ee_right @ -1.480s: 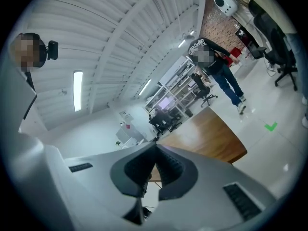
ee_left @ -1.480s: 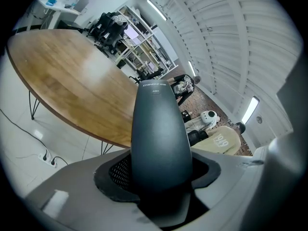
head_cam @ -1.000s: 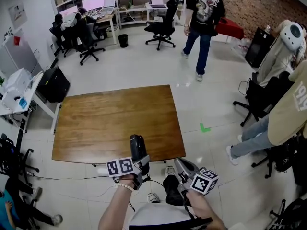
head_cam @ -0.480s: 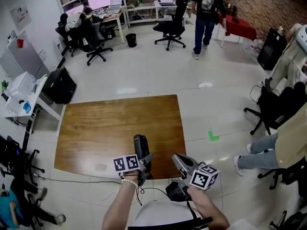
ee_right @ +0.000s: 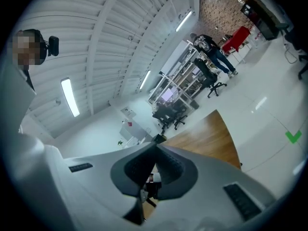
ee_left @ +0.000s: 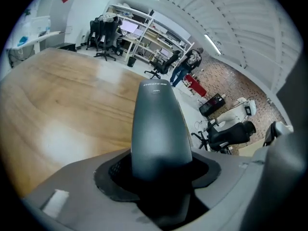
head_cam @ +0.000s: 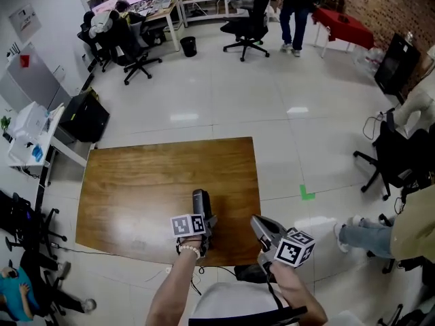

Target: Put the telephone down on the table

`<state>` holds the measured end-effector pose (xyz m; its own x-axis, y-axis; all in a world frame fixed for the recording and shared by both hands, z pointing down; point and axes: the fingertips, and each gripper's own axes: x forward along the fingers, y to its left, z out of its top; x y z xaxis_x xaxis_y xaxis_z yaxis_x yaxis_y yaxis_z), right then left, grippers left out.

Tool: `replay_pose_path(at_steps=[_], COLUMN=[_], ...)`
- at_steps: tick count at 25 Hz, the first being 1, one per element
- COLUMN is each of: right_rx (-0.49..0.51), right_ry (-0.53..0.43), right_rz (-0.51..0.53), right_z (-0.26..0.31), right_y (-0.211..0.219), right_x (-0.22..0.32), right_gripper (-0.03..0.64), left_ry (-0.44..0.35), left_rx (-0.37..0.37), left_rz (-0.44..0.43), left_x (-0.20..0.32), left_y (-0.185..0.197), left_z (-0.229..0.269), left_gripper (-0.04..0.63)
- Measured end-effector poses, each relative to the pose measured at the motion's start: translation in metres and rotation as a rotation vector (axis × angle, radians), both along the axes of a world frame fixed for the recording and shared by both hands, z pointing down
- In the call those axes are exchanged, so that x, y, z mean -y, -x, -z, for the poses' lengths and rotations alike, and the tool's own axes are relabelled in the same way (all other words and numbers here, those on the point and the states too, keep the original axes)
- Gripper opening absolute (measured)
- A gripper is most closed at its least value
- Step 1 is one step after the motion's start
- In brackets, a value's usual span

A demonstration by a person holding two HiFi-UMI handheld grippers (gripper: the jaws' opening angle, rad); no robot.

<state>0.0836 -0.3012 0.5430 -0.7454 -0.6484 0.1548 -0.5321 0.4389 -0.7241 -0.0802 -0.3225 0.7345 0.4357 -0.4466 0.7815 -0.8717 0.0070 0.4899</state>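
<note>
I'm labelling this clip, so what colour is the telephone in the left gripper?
The telephone is dark grey, almost black. It shows best in the left gripper view.

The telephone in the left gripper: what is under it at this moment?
Under the telephone lies the brown wooden table, near its front edge. The left gripper is shut on the telephone and covers its lower end, so whether it touches the wood cannot be seen.
</note>
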Motion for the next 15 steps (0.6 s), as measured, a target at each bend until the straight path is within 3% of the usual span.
replay_pose_path(at_steps=[15], right_rx=[0.02], right_ry=[0.055], right_rz=[0.046], right_z=[-0.02], right_y=[-0.009], right_x=[0.031], right_gripper=[0.0], left_ry=[0.127], left_rx=[0.176], left_rz=[0.042], left_x=[0.016], left_y=[0.012], left_z=[-0.046], left_gripper=[0.291])
